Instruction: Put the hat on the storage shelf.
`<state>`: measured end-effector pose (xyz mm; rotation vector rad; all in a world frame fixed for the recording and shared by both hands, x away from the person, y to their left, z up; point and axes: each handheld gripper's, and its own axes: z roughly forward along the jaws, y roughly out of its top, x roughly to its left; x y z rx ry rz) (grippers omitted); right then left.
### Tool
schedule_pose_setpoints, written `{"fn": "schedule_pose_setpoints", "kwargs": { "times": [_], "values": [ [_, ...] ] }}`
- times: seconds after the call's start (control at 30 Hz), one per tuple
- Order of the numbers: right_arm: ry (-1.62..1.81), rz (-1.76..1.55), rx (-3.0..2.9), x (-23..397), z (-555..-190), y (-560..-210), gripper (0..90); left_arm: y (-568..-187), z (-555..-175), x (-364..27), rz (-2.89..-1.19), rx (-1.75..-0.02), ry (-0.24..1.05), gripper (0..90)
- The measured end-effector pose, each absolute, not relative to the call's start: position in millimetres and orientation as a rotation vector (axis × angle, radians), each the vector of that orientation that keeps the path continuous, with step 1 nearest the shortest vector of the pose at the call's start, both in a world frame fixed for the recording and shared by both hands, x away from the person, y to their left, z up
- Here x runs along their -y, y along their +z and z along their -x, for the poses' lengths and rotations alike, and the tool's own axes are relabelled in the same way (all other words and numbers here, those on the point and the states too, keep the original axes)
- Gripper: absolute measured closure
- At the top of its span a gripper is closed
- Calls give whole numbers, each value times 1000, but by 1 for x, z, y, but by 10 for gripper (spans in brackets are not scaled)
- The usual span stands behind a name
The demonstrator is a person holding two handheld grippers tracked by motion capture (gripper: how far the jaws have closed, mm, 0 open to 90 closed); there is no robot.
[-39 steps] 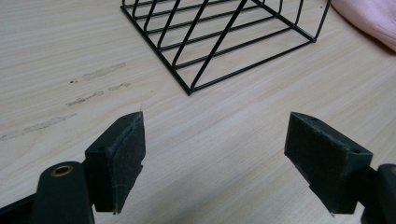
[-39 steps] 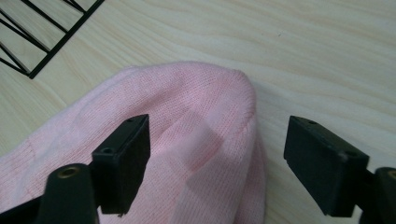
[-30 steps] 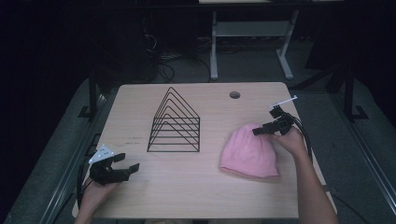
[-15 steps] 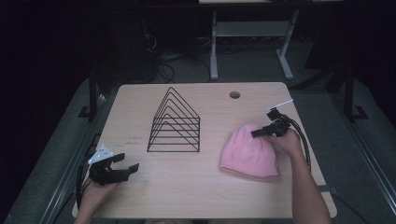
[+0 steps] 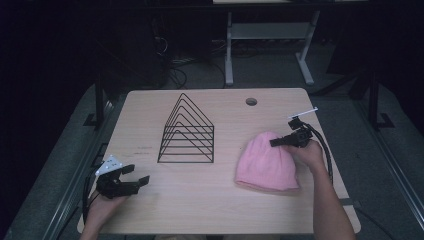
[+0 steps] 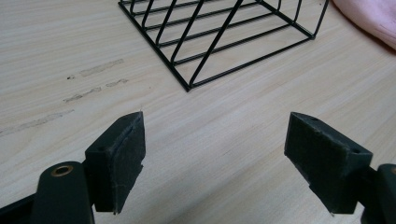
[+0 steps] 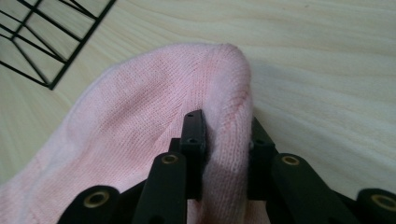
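Right hand-held gripper (image 5: pixel 278 142) pinching pink hat (image 5: pixel 267 162), left hand-held gripper (image 5: pixel 134 176) spread wide

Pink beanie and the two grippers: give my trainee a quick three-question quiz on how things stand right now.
1. True or false: the right gripper has its jaws pinched on a fold of the pink beanie.
2. What state is the left gripper in?
A. shut on the wire rack
B. open over bare table
C. shut on the beanie
3. Fill in: in the high view, the black wire rack stands to the ____ of the beanie on the wooden table.

Key
1. True; knit fabric is squeezed between the jaws in the right gripper view.
2. B; the jaws stand wide apart with nothing between them.
3. left
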<state>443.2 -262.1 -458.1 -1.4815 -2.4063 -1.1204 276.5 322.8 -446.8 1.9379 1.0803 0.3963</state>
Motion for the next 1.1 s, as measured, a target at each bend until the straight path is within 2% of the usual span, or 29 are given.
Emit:
{"fn": "schedule_pose_setpoints", "kwargs": {
  "times": [0.5,0.83,1.1],
  "values": [
    [-1258,1361,2438,253,-425,-423,770,-448,-276,-320,-1953,-1073,382,205],
    [-1385,1229,2504,244,-403,-379,776,-444,-274,-317,-1953,-1048,346,228],
    [-1461,1160,2535,241,-391,-357,776,-442,-274,-315,-1966,-1026,308,229]
  ]
}}
